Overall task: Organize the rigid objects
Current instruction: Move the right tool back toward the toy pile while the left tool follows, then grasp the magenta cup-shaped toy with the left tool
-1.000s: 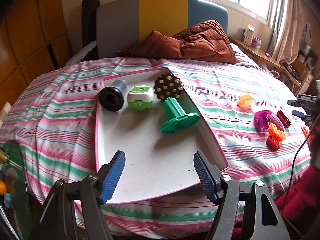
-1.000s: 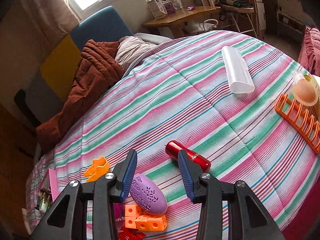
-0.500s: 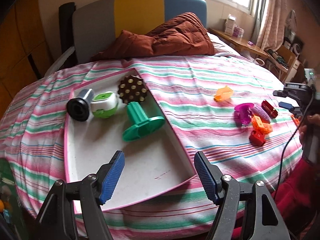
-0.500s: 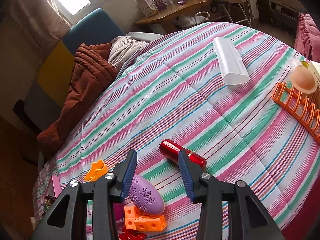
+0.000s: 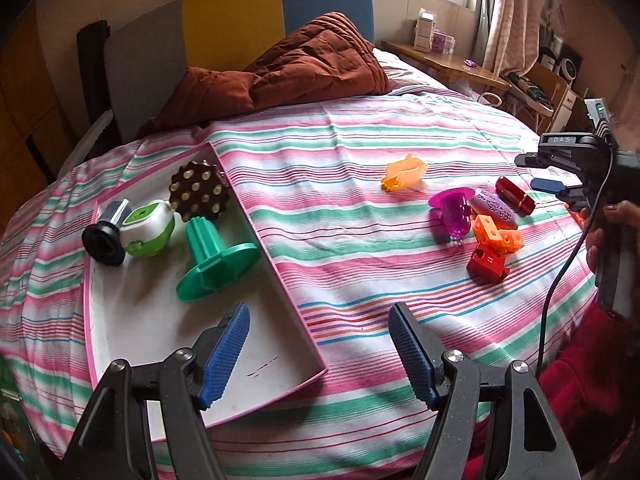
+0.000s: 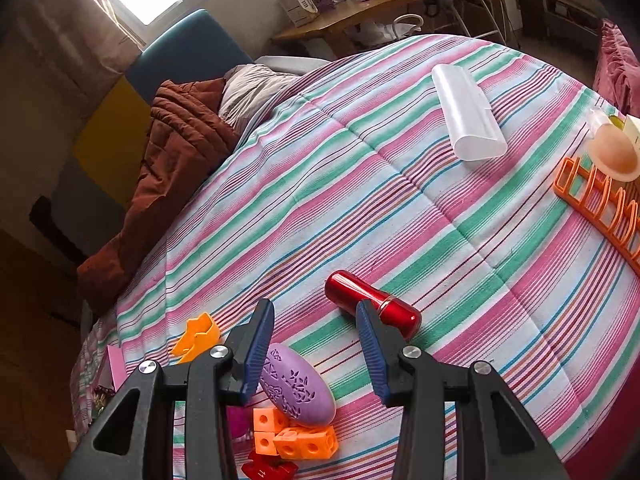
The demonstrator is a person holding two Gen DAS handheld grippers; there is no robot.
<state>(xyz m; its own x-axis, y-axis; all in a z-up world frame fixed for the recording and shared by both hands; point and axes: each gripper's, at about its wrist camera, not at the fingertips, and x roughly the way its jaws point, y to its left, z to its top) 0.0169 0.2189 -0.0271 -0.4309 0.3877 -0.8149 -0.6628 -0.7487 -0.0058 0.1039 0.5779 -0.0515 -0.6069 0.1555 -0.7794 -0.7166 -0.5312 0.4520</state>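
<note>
1. Left gripper (image 5: 320, 350) is released, empty, above the tray's (image 5: 280, 264) near corner.
2. Right gripper (image 6: 314, 354) is spread and empty; its finger hides part of the purple oval (image 6: 298, 390).
3. Red block (image 6: 268, 470) is cut off below.
4. "DAS" reads on the right gripper's body.

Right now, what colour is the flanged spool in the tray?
Green: the flanged plastic spool lies in the white tray, clearest in the left wrist view.

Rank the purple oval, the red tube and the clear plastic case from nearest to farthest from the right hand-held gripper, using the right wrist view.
1. Purple oval: beside the left finger of the right hand-held gripper.
2. Red tube: just beyond the right fingertip; close with the oval, hard to call.
3. Clear plastic case: far up the bedspread, toward the right.
</note>
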